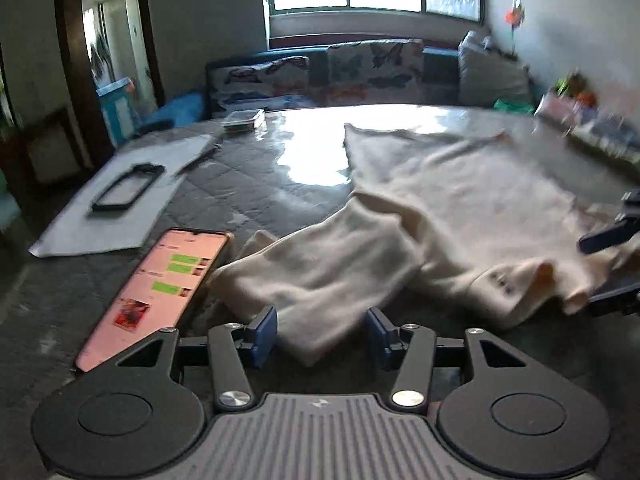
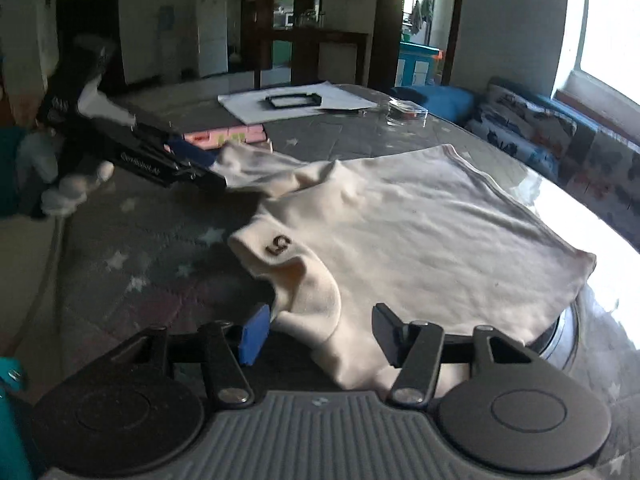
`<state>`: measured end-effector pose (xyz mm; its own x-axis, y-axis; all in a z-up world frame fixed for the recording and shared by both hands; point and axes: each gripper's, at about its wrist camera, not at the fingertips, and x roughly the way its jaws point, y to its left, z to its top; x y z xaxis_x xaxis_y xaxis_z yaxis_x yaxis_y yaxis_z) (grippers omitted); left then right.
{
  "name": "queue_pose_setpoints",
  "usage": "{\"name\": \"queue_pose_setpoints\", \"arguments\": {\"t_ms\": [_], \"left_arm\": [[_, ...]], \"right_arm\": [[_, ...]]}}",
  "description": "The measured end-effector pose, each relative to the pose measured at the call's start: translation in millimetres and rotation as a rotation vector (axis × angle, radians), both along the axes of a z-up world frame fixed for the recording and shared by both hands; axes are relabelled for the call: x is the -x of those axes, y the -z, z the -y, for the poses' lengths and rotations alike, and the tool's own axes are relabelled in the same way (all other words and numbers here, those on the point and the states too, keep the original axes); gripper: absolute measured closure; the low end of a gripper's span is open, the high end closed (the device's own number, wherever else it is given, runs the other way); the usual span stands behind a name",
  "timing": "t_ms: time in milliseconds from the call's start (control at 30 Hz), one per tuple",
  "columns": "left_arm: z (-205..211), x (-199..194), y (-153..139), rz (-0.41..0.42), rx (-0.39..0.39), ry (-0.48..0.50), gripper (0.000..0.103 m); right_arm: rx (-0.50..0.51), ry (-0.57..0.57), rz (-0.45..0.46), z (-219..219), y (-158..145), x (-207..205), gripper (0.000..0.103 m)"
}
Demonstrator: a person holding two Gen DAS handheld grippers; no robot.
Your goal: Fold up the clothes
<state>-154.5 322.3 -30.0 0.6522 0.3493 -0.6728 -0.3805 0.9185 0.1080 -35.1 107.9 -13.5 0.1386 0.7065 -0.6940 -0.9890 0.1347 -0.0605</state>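
A cream white sweater point(image 1: 452, 196) lies spread on a dark quilted table point(image 1: 248, 184); it also shows in the right wrist view point(image 2: 420, 220). Its left sleeve point(image 1: 320, 276) runs toward my left gripper point(image 1: 322, 336), which is open with the sleeve's end between its blue pads. My right gripper point(image 2: 318, 334) is open around the folded collar and shoulder edge point(image 2: 312, 300), near a small dark logo point(image 2: 278, 246). The right gripper shows at the left wrist view's right edge point(image 1: 612, 264); the left gripper shows in the right wrist view point(image 2: 200, 166) at the sleeve.
A lit phone point(image 1: 156, 292) lies just left of the sleeve. White paper point(image 1: 120, 204) with a black frame point(image 1: 128, 186) lies at the table's far left. A clear box point(image 1: 244, 119) sits at the back. A sofa point(image 1: 360, 72) stands behind the table.
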Motion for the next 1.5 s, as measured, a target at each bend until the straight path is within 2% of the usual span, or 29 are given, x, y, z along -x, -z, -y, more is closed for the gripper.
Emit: {"name": "queue_pose_setpoints", "arguments": {"t_ms": [67, 100, 133, 200, 267, 333, 433, 467, 500, 533, 600, 633, 667, 733, 800, 900, 1000, 1133, 1200, 1233, 1300, 1367, 1500], "left_arm": [[1.0, 3.4, 3.8, -0.007, -0.022, -0.014, 0.066], [1.4, 5.2, 5.6, -0.01, -0.033, -0.022, 0.075], [-2.3, 7.1, 6.1, -0.015, -0.042, -0.035, 0.086], [-10.4, 15.6, 3.4, -0.008, -0.022, -0.061, 0.091], [-17.5, 25.4, 1.9, -0.009, -0.018, -0.087, 0.092], [-23.3, 36.7, 0.9, -0.007, 0.001, -0.091, 0.091], [-22.4, 52.9, -5.0, 0.012, -0.006, -0.045, 0.082], [-21.1, 57.1, -8.4, 0.016, -0.037, -0.036, 0.067], [-19.8, 61.4, -12.0, 0.021, -0.068, -0.027, 0.059], [-21.9, 64.3, -15.4, 0.027, -0.102, -0.031, 0.047], [-26.1, 70.0, -22.2, 0.04, -0.172, -0.038, 0.031], [-31.3, 69.6, -22.9, 0.035, -0.206, -0.053, 0.018], [-37.4, 68.0, -21.8, 0.027, -0.234, -0.065, 0.009], [-52.8, 61.8, -16.6, -0.001, -0.265, -0.077, 0.008], [-66.6, 55.2, -9.0, -0.034, -0.261, -0.079, 0.008], [-83.5, 47.8, 5.1, -0.078, -0.241, -0.082, 0.009], [-96.2, 46.1, 11.1, -0.068, -0.19, -0.077, 0.009], [-109.4, 46.4, 11.4, -0.039, -0.102, -0.077, 0.015], [-110.1, 48.5, 11.3, -0.023, -0.068, -0.062, 0.024], [-110.3, 50.7, 10.8, -0.012, -0.036, -0.06, 0.033], [-105.3, 51.8, 9.5, -0.006, -0.035, -0.06, 0.04], [-99.5, 49.9, 7.9, -0.008, -0.043, -0.056, 0.052], [-96.1, 51.6, 4.7, 0.008, -0.029, -0.046, 0.059]], "right_arm": [[0.015, 0.0, 0.006, -5.9, 9.8, 3.7, 0.05], [0.023, 0.0, 0.007, -8.1, 13.7, 5.2, 0.056], [0.03, 0.001, 0.008, -9.8, 16.7, 6.4, 0.058], [0.035, 0.004, 0.004, -8.1, 15.3, 7.2, 0.082], [0.052, 0.0, 0.006, -3.5, 13.0, 6.8, 0.09], [0.076, -0.012, 0.01, 3.8, 10.7, 6.3, 0.091], [0.107, -0.034, 0.039, 14.9, 9.8, 9.8, 0.091], [0.111, -0.036, 0.041, 16.8, 9.0, 9.8, 0.091], [0.114, -0.037, 0.042, 18.4, 8.3, 9.7, 0.09], [0.113, -0.037, 0.04, 19.0, 8.2, 9.1, 0.088], [0.112, -0.04, 0.036, 19.4, 8.5, 7.8, 0.083], [0.111, -0.046, 0.036, 18.9, 8.6, 8.0, 0.083], [0.11, -0.052, 0.036, 18.3, 8.8, 8.3, 0.079], [0.109, -0.062, 0.035, 16.3, 9.4, 9.3, 0.074], [0.107, -0.065, 0.036, 15.0, 9.6, 10.4, 0.073], [0.106, -0.061, 0.027, 13.8, 10.6, 10.9, 0.064], [0.107, -0.063, 0.027, 13.2, 11.0, 12.2, 0.064], [0.109, -0.062, 0.026, 12.0, 10.8, 11.8, 0.062], [0.109, -0.061, 0.026, 11.4, 10.9, 11.6, 0.059], [0.109, -0.061, 0.027, 11.1, 10.9, 11.6, 0.059], [0.108, -0.06, 0.028, 10.9, 11.0, 12.2, 0.059], [0.107, -0.058, 0.028, 10.7, 11.0, 12.5, 0.059], [0.106, -0.057, 0.036, 10.6, 11.2, 13.9, 0.059]]}}
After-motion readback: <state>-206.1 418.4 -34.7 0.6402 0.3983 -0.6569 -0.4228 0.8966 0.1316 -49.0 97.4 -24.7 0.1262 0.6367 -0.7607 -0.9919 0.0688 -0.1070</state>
